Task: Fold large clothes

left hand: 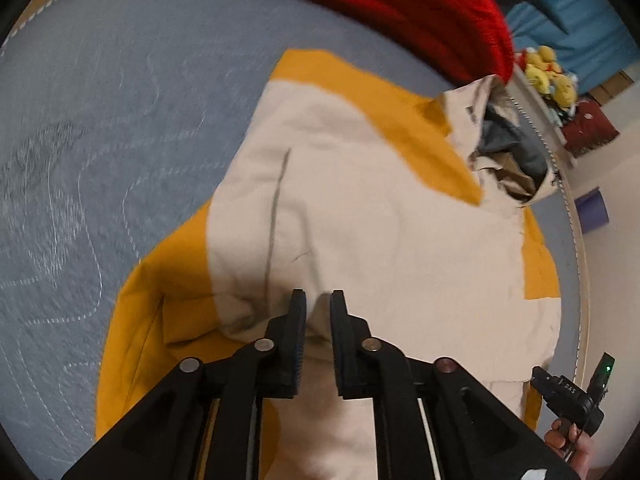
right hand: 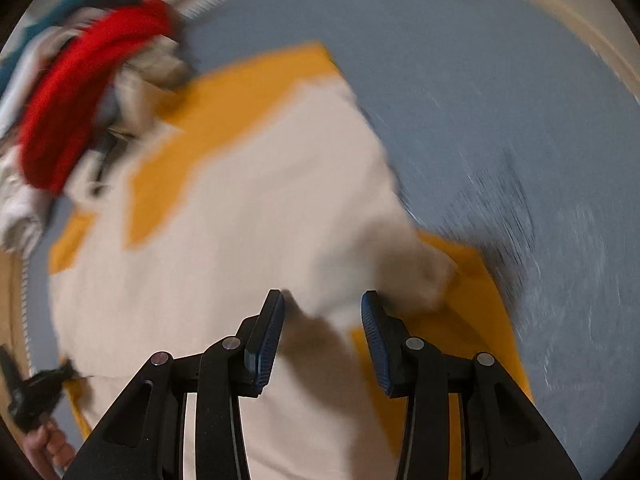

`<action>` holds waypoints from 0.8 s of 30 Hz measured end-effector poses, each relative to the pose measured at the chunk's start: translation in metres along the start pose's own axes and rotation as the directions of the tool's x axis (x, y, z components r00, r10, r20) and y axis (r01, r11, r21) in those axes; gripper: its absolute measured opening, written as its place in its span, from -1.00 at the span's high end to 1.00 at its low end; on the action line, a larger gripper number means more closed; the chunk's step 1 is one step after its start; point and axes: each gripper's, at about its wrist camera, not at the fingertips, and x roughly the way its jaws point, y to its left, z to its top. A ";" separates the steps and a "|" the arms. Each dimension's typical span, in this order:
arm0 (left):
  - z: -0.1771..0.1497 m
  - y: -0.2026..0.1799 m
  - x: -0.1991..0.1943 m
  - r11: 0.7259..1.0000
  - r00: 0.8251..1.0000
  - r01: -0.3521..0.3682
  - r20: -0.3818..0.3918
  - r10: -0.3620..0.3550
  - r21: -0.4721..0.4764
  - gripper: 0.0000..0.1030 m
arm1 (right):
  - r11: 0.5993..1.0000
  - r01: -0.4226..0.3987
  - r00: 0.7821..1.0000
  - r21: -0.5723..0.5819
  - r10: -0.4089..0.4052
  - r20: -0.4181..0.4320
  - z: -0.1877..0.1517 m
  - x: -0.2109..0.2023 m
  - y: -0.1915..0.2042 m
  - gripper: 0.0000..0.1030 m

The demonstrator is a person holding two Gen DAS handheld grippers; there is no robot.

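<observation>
Cream fabric bunches right at the left gripper [left hand: 318, 300], whose jaws stand close together with a ridge of cloth rising into the narrow gap; they look to be pinching it, though whether the pads truly bite the cloth I cannot tell. Over at the right gripper [right hand: 322, 300] the jaws are spread wide, with a hump of the same cloth sitting between them but not clamped.

The garment is a big cream-and-mustard hoodie [left hand: 360, 208], lying mostly flat on the blue-grey bed cover [left hand: 100, 140], hood end pointing away towards a heap of other clothes topped by a red knit [left hand: 400, 4]. Its hem edge lies nearest both tools. The right-hand view is smeared with motion, so fine creases there cannot be read.

As I judge it, the step in hand is taking up the near edge for a fold. To do it well, the right jaws should close on the hump only once both layers are inside, so the back panel comes along with the front. Both grips ought to sit level along the hem and well apart, then lift together and carry the edge evenly towards the hood, keeping the cloth taut between them so no slack wrinkle gets trapped, and stopping short of the red pile.
</observation>
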 end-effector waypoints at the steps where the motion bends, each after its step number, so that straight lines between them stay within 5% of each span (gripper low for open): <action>1: 0.000 -0.001 0.000 1.000 1.000 0.004 -0.001 -0.004 0.004 0.75 | 1.000 -0.005 1.000 0.004 0.005 -0.004 0.000 0.001 -0.001 0.19; 7: -0.006 0.011 0.013 0.999 0.998 -0.042 -0.050 0.040 -0.026 0.73 | 0.998 0.061 0.997 -0.033 -0.059 0.054 -0.004 -0.025 0.006 0.19; 15: -0.011 -0.048 -0.031 0.983 0.988 -0.083 0.140 0.061 0.163 0.56 | 0.978 0.086 0.944 -0.192 -0.018 0.330 -0.008 -0.103 0.047 0.19; 24: -0.031 -0.097 -0.062 0.947 0.965 -0.113 0.261 0.032 0.301 0.15 | 0.939 0.099 0.904 -0.328 0.053 0.425 -0.021 -0.153 0.093 0.19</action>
